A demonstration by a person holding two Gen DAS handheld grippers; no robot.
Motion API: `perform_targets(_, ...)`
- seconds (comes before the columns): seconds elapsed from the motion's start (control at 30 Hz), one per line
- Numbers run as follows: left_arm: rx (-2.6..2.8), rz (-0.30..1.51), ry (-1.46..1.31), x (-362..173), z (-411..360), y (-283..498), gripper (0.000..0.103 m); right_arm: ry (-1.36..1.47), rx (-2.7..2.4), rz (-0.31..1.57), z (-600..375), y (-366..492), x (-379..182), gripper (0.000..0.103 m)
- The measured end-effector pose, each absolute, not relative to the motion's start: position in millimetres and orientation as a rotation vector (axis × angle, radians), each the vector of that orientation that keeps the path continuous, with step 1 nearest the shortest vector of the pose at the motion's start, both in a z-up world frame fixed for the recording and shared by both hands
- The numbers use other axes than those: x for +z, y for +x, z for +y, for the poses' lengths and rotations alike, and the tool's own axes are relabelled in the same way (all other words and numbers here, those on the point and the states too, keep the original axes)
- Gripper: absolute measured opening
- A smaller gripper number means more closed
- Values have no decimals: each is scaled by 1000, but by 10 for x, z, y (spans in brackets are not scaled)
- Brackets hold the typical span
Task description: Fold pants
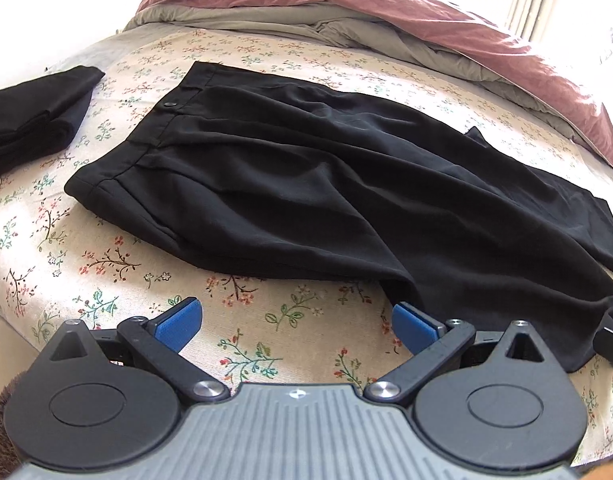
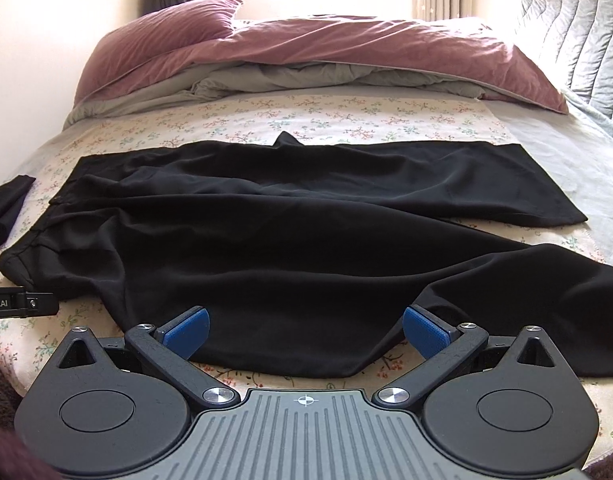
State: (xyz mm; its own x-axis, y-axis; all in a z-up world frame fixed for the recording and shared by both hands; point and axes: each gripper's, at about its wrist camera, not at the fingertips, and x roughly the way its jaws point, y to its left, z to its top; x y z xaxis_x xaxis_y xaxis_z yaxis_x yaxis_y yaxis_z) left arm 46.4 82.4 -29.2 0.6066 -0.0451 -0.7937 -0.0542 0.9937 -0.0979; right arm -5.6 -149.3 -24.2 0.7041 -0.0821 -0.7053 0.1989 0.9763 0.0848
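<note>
Black pants [image 1: 290,184] lie spread across the floral bedsheet [image 1: 106,264], waistband to the left, legs running right. My left gripper [image 1: 296,326] is open just short of the near edge of the pants, over bare sheet; its right blue pad [image 1: 412,326] is next to the cloth. In the right wrist view the pants [image 2: 290,232] fill the middle, the far leg flat, the near leg rumpled toward me. My right gripper [image 2: 306,332] is open, its blue pads straddling the near fold of the leg without clamping it.
A folded black garment [image 1: 34,112] lies on the sheet at the left. A maroon duvet [image 2: 306,48] with grey lining is bunched at the head of the bed. A grey quilted pillow [image 2: 574,28] stands at the far right. The other gripper's tip [image 2: 22,302] shows at left.
</note>
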Motion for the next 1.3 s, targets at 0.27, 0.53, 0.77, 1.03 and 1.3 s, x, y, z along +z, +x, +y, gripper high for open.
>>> perform_targets(0.27, 40, 902, -310, -476, 1420, 693, 96, 116, 2, 750, -1291, 135, -367, 102)
perform_targets(0.53, 189, 820, -543, -672, 2146, 922, 88, 22, 196, 740, -888, 249, -488, 94)
perform_targets(0.77, 297, 744, -651, -804, 2471, 1075, 30, -92, 342, 787, -385, 516, -733, 45)
perform_targets(1.03, 433, 626, -564, -587, 2705, 973, 10, -104, 413, 906, -175, 622, -758, 3)
perform_targets(1.3, 515, 749, -461, -684, 2816, 1026, 12, -86, 525, 990, 104, 508, -682, 5)
